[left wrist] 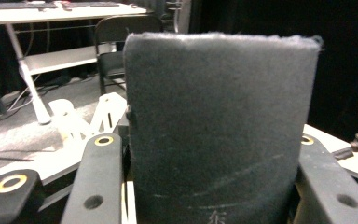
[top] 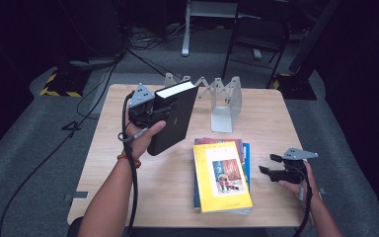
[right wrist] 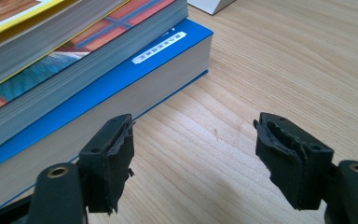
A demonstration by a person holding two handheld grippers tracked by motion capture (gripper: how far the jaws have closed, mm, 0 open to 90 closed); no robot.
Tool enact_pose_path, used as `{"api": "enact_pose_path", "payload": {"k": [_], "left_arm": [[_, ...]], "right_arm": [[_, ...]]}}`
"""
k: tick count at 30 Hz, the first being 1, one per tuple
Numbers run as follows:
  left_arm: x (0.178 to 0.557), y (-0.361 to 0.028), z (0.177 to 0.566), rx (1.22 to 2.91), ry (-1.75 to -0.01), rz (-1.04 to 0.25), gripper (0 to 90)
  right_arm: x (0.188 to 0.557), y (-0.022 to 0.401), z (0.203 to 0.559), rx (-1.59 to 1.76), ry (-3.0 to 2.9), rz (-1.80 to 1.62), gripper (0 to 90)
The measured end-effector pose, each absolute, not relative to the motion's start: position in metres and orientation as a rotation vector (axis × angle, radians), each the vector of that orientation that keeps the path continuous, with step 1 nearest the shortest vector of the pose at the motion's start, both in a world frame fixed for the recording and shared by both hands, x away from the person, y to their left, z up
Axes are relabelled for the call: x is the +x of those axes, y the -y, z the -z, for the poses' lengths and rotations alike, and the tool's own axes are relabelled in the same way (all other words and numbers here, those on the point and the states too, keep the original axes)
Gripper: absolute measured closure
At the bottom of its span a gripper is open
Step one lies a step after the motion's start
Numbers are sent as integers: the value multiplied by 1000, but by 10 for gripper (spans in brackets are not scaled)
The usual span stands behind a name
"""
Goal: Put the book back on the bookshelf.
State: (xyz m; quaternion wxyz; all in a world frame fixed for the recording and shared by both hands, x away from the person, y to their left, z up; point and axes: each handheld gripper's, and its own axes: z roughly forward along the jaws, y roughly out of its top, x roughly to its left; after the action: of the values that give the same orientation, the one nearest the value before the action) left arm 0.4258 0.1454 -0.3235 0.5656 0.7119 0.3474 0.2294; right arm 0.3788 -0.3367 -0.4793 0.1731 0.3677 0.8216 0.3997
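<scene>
Evidently the work in hand is shelving books. The left gripper (top: 150, 114) is clamped on a thick black book (top: 173, 118), its jaws pressed to both covers, as the left gripper view shows the fuzzy dark spine (left wrist: 221, 126) wedged tight between them. The book is held up off the table (top: 128, 192), tilted, at the far left, not far from the folding metal book stand (top: 223, 101) at the far edge; I'd judge it is bound for a slot there, and the mid-cover grip keeps it from swinging. The right gripper (top: 271, 165) hovers low at the near right, just beside the stack of books (top: 222, 175), jaws apart with nothing between them. In the right gripper view the worn pads (right wrist: 114, 154) sit near the blue bottom book (right wrist: 121, 84), probably readying for the next pick.
</scene>
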Motion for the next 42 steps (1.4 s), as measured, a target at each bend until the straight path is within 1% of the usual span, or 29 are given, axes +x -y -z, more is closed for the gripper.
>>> {"api": "enact_pose_path", "payload": {"k": [4,15,20,26,30,33,42], "left_arm": [[430,-144,324,1681,-841,-578,525],[453,-139,332,1641,-964,-625,525],[463,-131,333,1659,-980,-657,524],[475,-130,334,1638,-992,-658,524],[485,-125,335,1658,-1015,-710,524],[491,-125,336,1662,-1030,-721,524],[508,-120,335,1637,-1067,-727,523]], "right_arm": [[379,336,480,1046,-2342,-1121,293],[379,335,481,1042,-2363,-1114,302],[379,334,481,1027,-2379,-1112,307],[380,334,482,1031,-2380,-1093,303],[379,334,482,1029,-2392,-1091,303],[378,333,482,1017,-2395,-1086,315],[377,328,485,962,-2436,-1029,313]]}}
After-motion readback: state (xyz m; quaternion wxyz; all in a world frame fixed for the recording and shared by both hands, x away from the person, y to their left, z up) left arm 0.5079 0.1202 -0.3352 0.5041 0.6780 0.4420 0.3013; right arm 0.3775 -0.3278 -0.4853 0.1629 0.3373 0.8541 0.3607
